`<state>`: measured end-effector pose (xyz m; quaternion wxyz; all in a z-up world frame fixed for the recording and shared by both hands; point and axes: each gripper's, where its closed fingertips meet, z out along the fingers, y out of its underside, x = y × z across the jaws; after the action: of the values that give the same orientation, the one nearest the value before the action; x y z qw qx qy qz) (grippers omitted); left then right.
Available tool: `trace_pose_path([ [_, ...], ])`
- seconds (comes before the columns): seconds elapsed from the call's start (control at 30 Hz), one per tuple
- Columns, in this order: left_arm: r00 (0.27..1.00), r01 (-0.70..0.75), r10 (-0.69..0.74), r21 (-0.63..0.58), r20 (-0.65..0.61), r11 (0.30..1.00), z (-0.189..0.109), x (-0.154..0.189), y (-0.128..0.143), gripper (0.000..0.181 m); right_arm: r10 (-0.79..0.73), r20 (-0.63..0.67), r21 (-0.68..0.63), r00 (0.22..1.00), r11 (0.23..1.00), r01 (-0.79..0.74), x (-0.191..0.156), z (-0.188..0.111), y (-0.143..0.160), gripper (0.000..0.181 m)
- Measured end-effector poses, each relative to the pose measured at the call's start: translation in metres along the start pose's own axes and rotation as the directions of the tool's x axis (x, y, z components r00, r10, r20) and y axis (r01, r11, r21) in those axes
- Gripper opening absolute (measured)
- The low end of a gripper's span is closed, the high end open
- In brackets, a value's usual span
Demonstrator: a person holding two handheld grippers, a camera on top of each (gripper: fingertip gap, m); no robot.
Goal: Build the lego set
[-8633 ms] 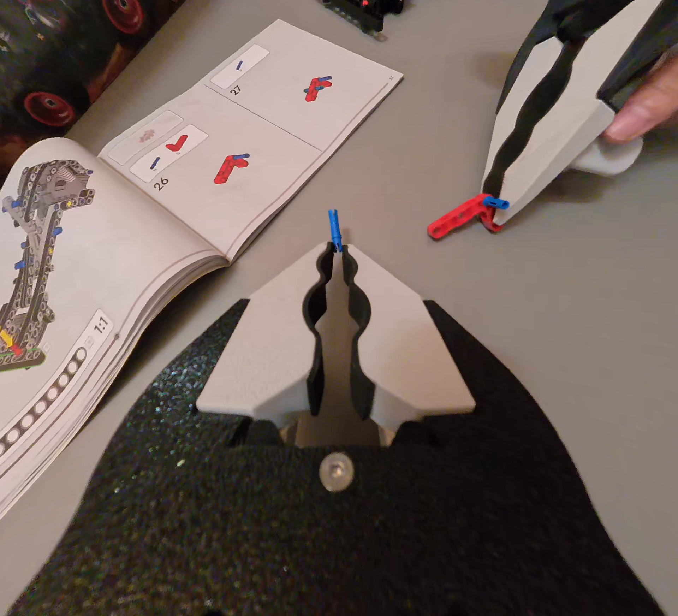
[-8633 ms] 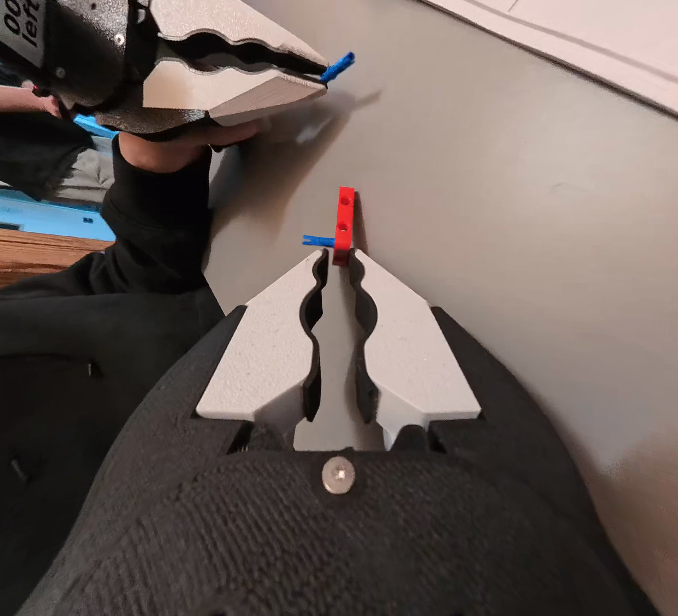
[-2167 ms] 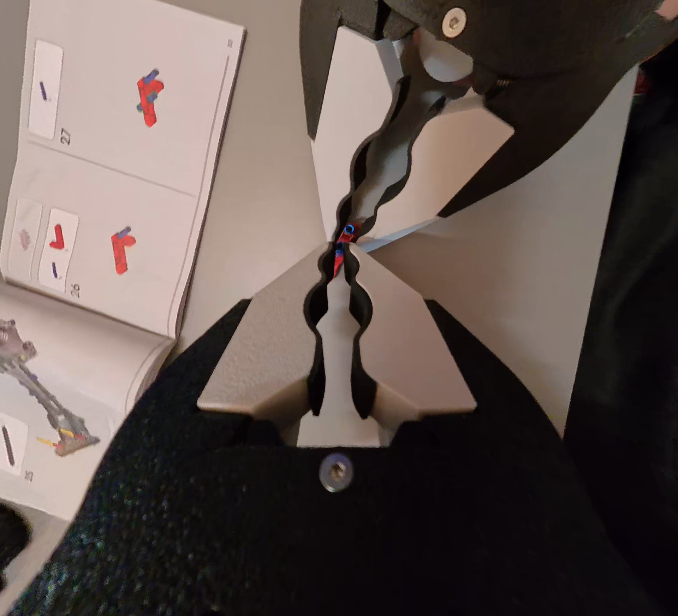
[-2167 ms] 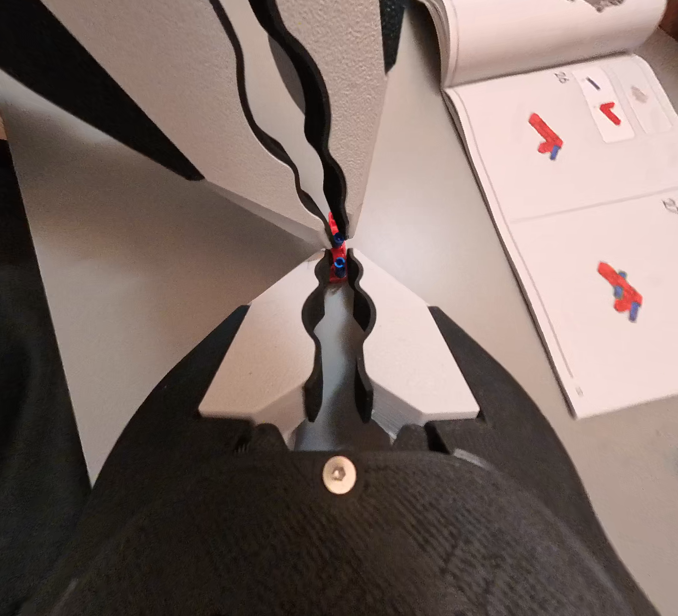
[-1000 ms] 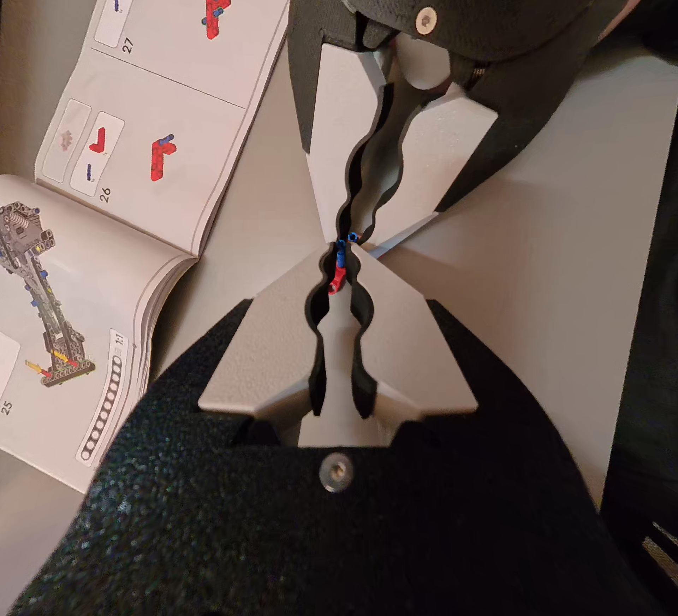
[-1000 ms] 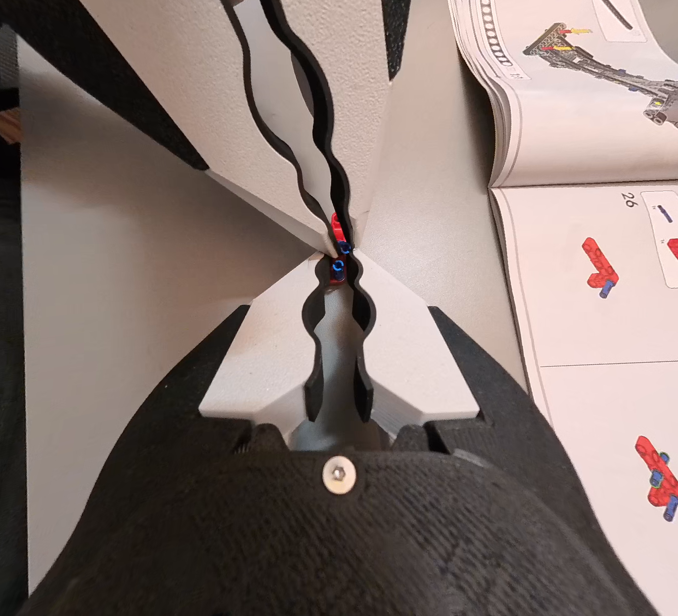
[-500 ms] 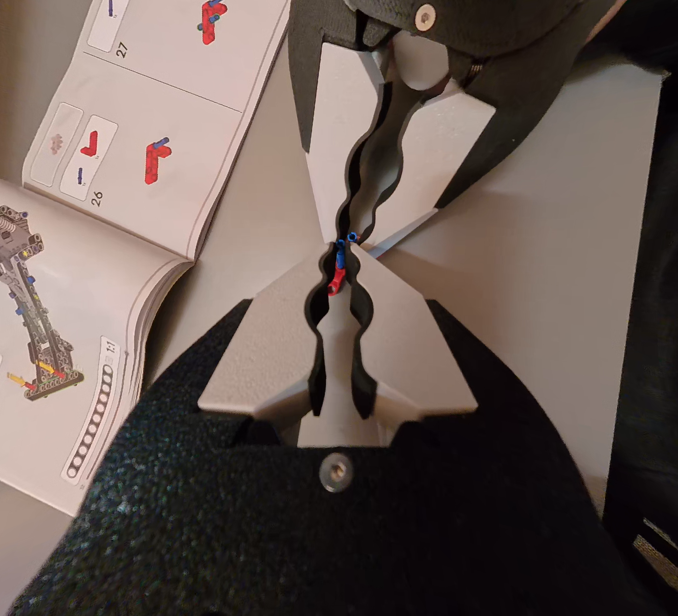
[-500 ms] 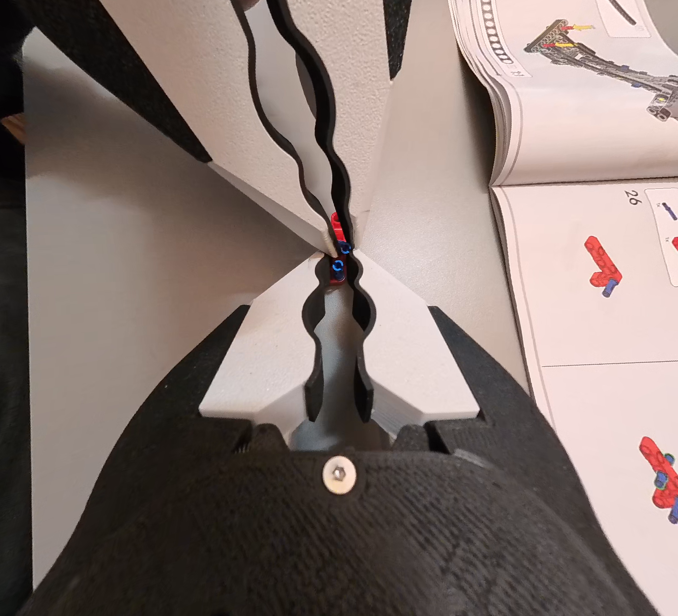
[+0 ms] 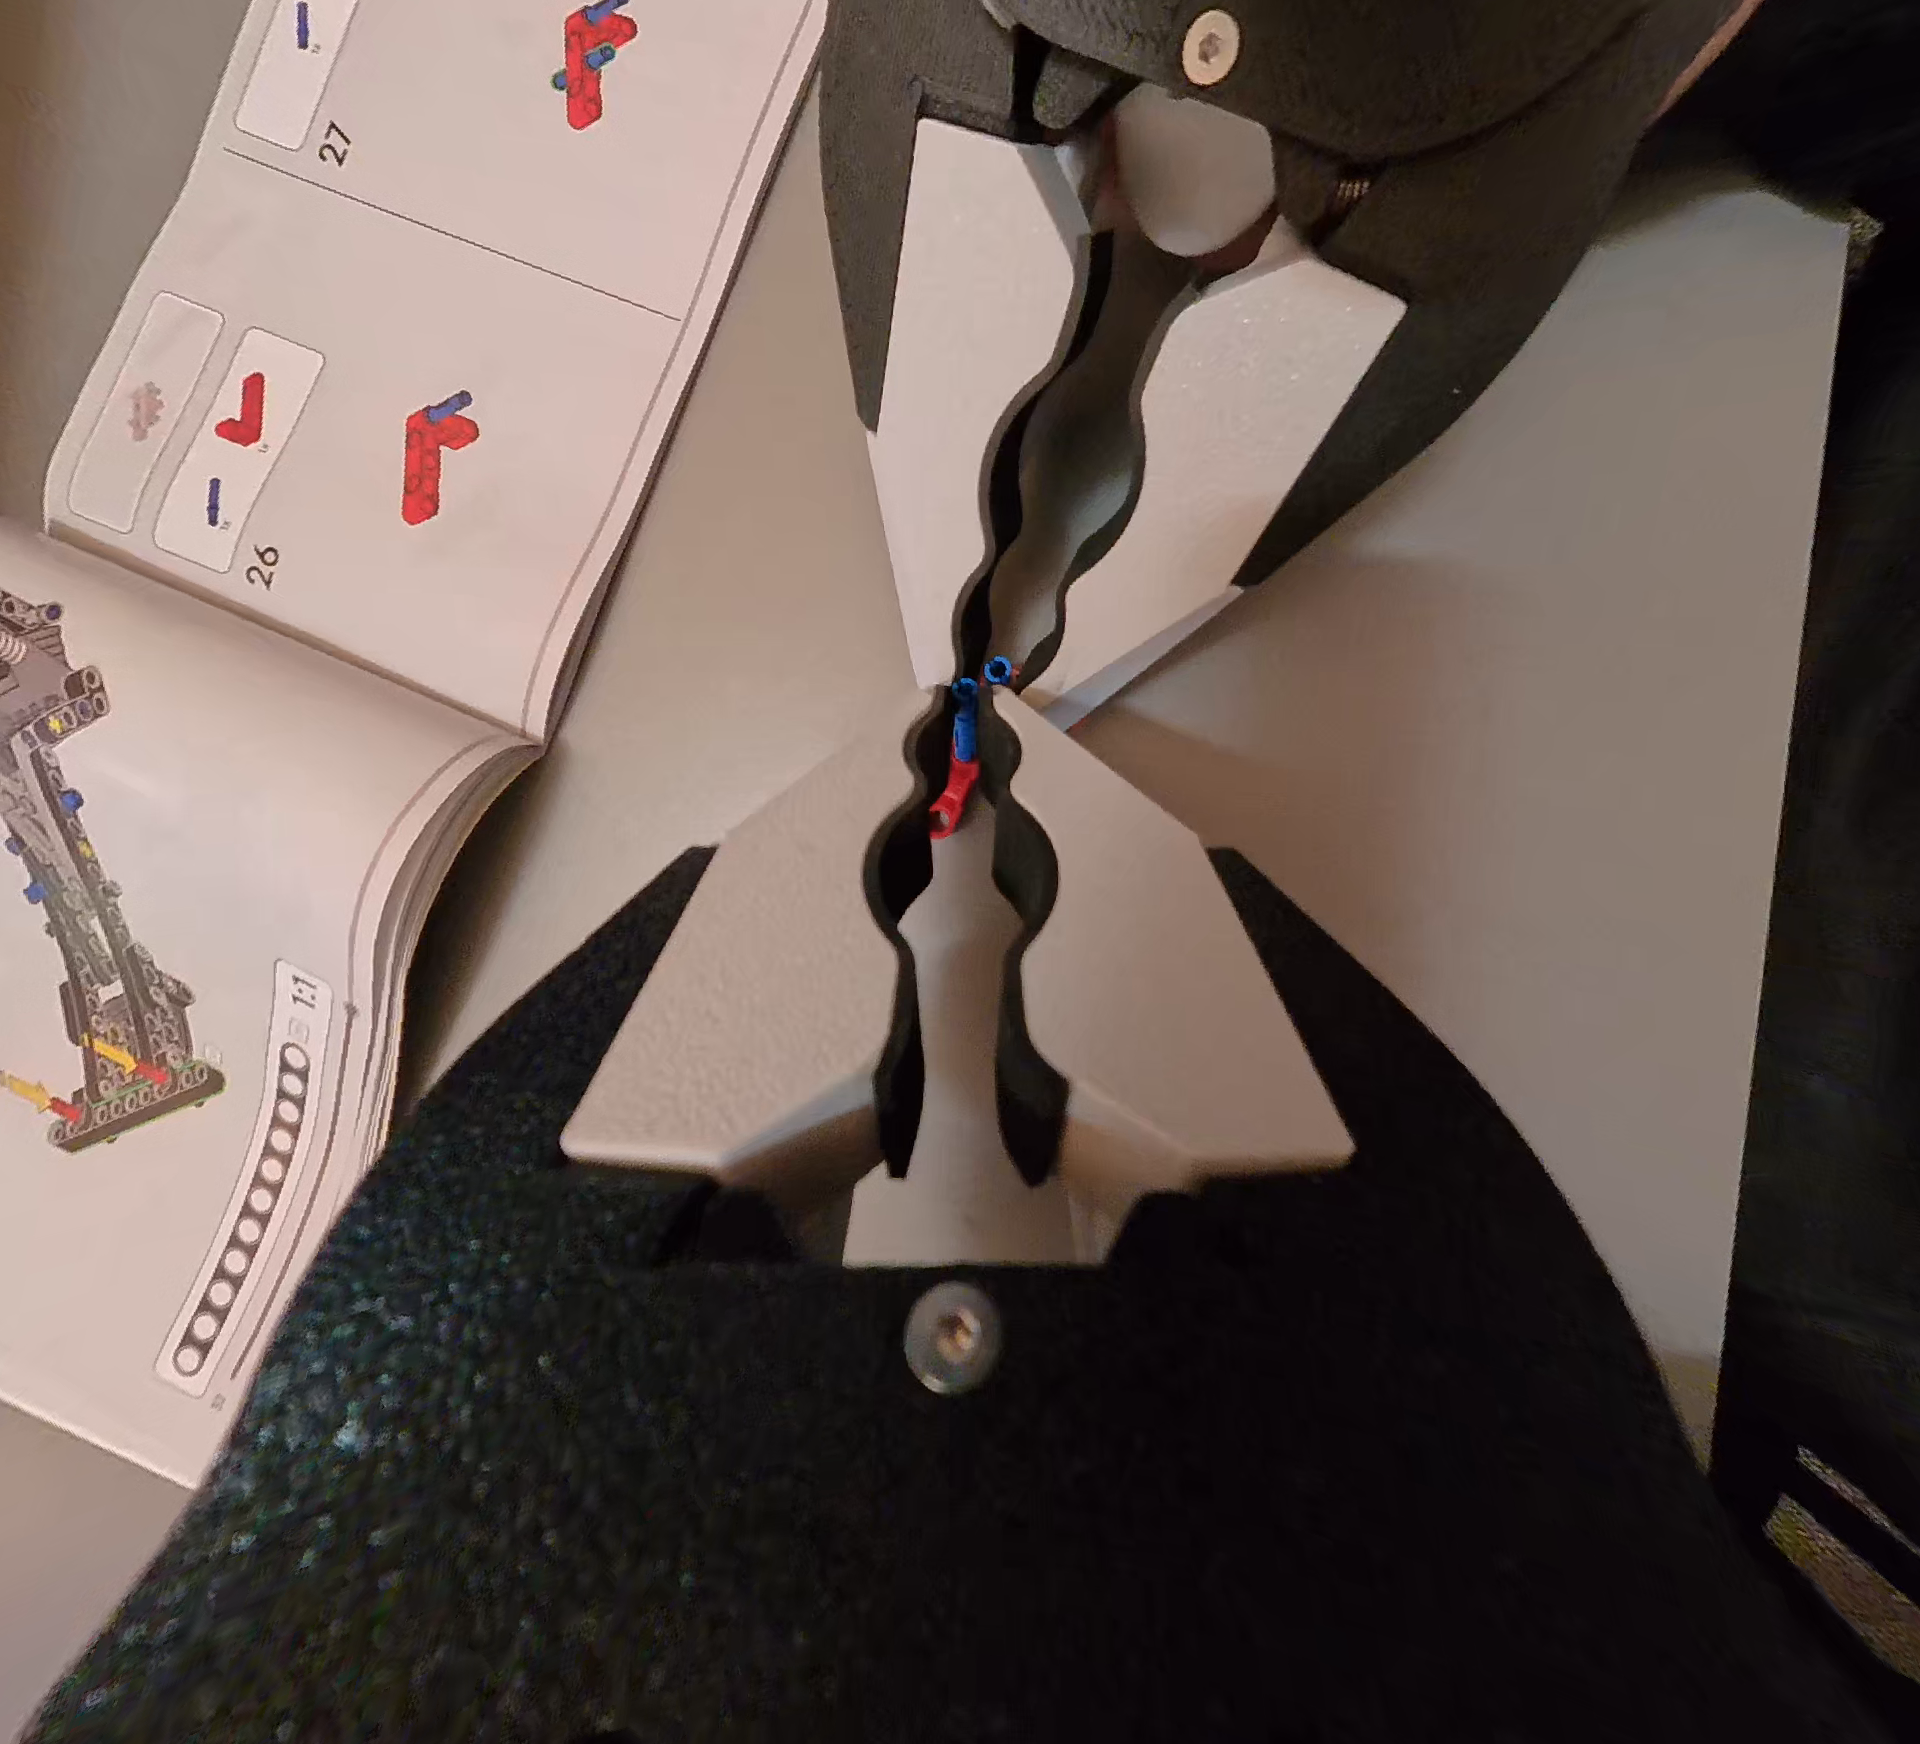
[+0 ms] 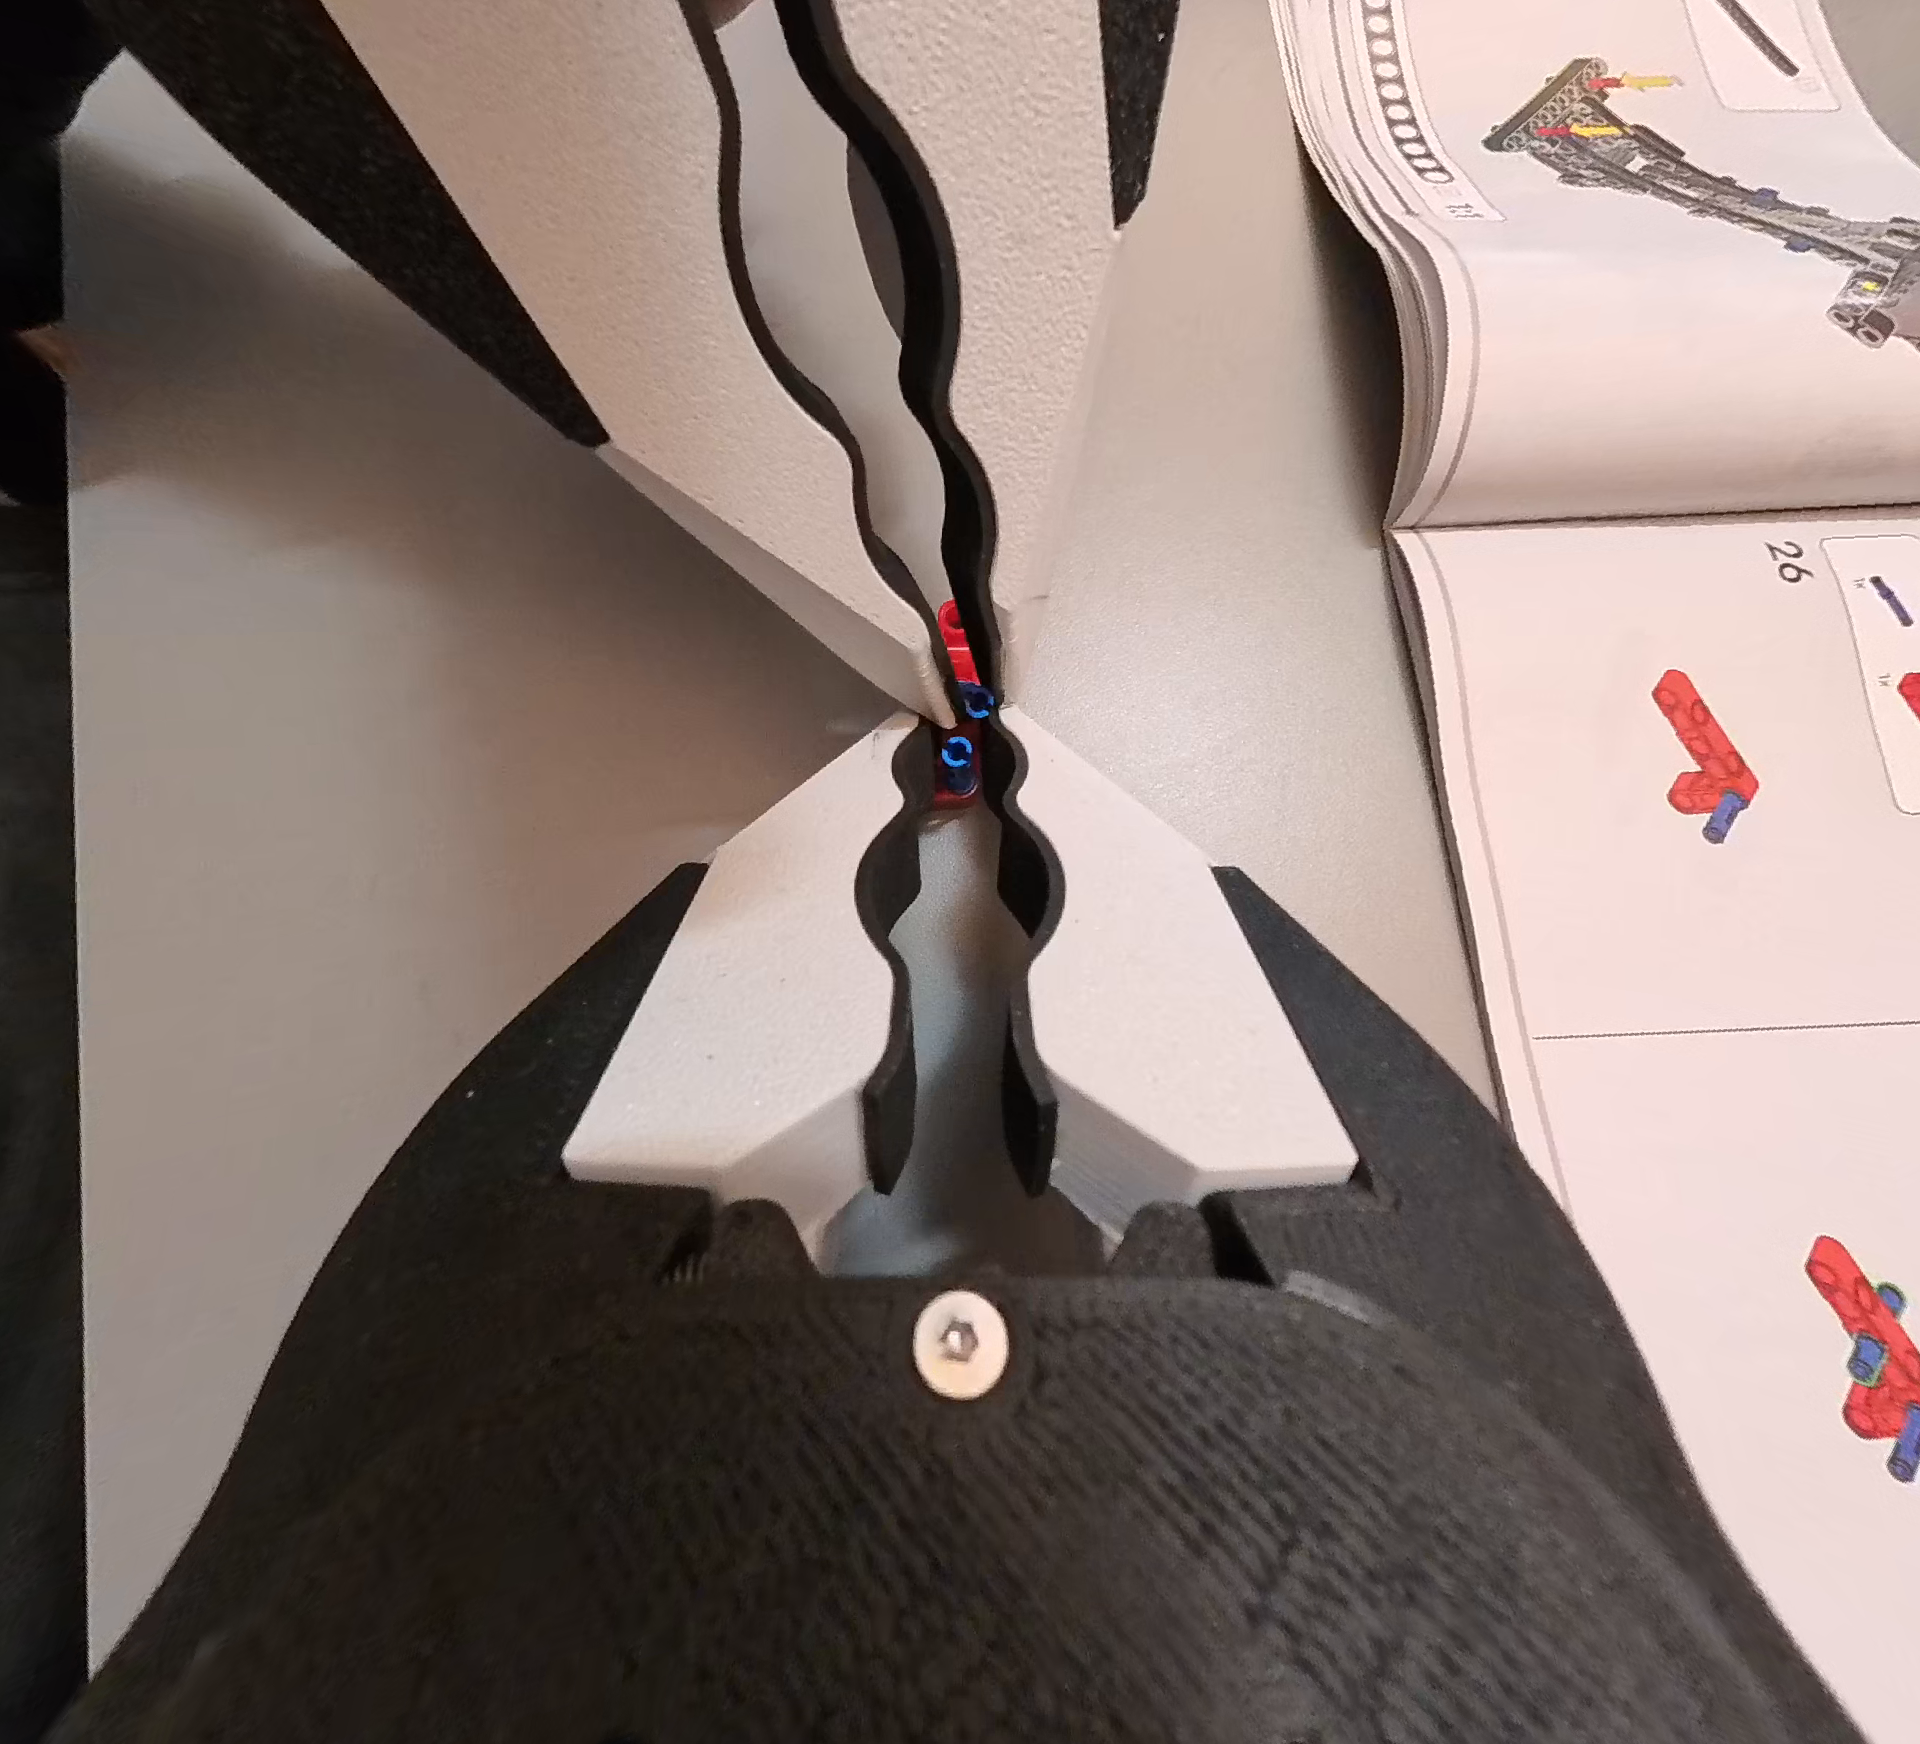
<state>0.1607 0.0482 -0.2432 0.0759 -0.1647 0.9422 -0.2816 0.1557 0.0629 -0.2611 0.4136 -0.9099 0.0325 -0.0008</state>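
A small red L-shaped beam (image 9: 949, 798) with two blue pins (image 9: 965, 720) is held in the air between my two grippers, which meet tip to tip above the grey table (image 9: 1455, 759). My left gripper (image 9: 966, 707) is shut, its tips pinching a blue pin, and the beam's end lies in the hollow behind the tips. My right gripper (image 10: 958, 744) is shut on the red beam (image 10: 953, 792), and both pins show end-on (image 10: 957, 752). The right gripper (image 9: 994, 664) comes in from the top of the left wrist view. The left gripper (image 10: 968, 692) comes in from the top of the right wrist view.
An open instruction booklet (image 9: 416, 323) lies on the table to the left; it also shows in the right wrist view (image 10: 1662, 811). The table's edge (image 9: 1829, 655) runs along the right, with a person's dark clothing (image 9: 1860, 967) beyond it. Left and right tips are no more than a few centimetres apart.
Since 8.6 s ago both grippers left the table and met tip to tip, joining pin and beam. Over the last second only the views shifted slightly; the grips are unchanged.
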Motion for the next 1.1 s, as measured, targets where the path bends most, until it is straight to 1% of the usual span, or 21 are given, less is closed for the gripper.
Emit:
trace_pose_path([
  [0.17,1.000,-0.017,0.017,0.016,0.008,1.000,0.000,0.000,0.000,0.002,-0.001,0.001,0.001,1.000,1.000,0.001,0.000,0.000,0.000,0.006],
  [0.4,0.999,0.010,-0.007,0.055,-0.053,0.998,0.000,0.002,0.001,0.001,-0.027,-0.018,0.001,0.999,1.000,0.027,-0.001,0.000,0.000,0.006],
  [0.43,0.998,0.015,-0.011,0.065,-0.061,0.998,0.000,0.002,0.000,0.001,-0.033,-0.016,0.001,0.999,0.999,0.033,-0.001,0.000,0.000,0.008],
  [0.5,0.996,0.028,-0.021,0.085,-0.082,0.996,0.000,0.003,0.000,0.001,-0.051,0.009,0.002,0.999,0.999,0.051,-0.007,-0.002,0.001,0.018],
  [0.6,0.994,0.037,-0.027,0.097,-0.103,0.995,0.000,0.004,-0.001,0.001,-0.063,-0.024,0.006,0.998,0.998,0.063,-0.004,-0.004,0.002,0.025],
  [0.77,0.992,0.058,-0.043,0.128,-0.117,0.990,0.000,0.003,-0.001,0.001,-0.040,0.003,0.002,0.999,0.999,0.040,-0.005,-0.003,0.002,0.017],
  [0.93,0.974,0.172,-0.131,0.229,-0.183,0.958,-0.002,0.002,-0.001,0.001,-0.006,0.016,0.028,1.000,1.000,0.006,-0.003,-0.006,-0.001,0.011],
  [1.1,0.966,0.208,-0.147,0.306,-0.212,0.929,-0.003,0.003,0.000,0.002,0.027,0.000,0.056,1.000,0.998,-0.027,0.003,-0.009,-0.004,0.010],
])
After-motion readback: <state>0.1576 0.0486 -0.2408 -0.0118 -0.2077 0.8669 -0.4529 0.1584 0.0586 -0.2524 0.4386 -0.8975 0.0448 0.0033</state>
